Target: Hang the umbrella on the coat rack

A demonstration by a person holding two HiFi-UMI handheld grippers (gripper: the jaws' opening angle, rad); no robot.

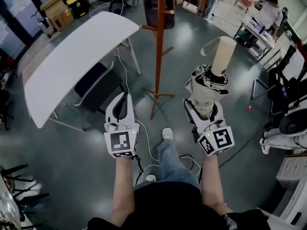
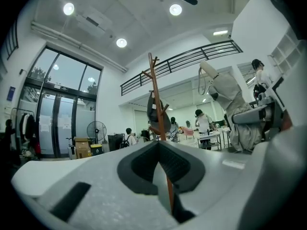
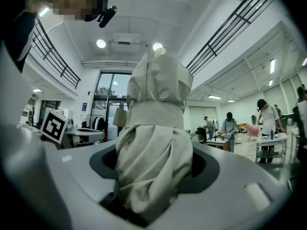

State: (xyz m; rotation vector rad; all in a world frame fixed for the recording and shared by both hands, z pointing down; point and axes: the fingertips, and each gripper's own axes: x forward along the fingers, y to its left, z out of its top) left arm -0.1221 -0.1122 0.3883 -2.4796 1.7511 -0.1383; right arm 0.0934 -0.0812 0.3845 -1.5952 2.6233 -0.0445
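The right gripper [image 1: 203,110] has its fingers [image 3: 72,176] spread wide and closed on the folded umbrella [image 3: 153,143]. The cloth bunches out of the dark padded hollow between them and fills it from side to side.

The umbrella is pale beige, soft and creased, and its folds are gathered by a flat band [image 3: 154,113] wrapped around the middle. In the head view it sticks out ahead of the gripper, with a smooth, light tan, cylinder-shaped handle [image 1: 223,55] at the far end and a thin loop strap [image 1: 207,47] curling off it. It is held above the floor [image 1: 86,147], to the right of the coat rack [image 1: 160,47] and clear of it.

The left gripper [image 1: 125,97] has its fingers [image 2: 96,186] drawn together to a narrow slit with nothing between them. They are matt white plastic with a black ribbed lining. Through the slit, the left gripper view shows the rack's pole.

The rack is reddish-brown wood, a slim upright pole with angled pegs and a crossed foot. A dark bag [image 1: 152,6] hangs near its top. To the left stands a long white surface [image 1: 76,56] with rounded ends. The floor is glossy grey-green.
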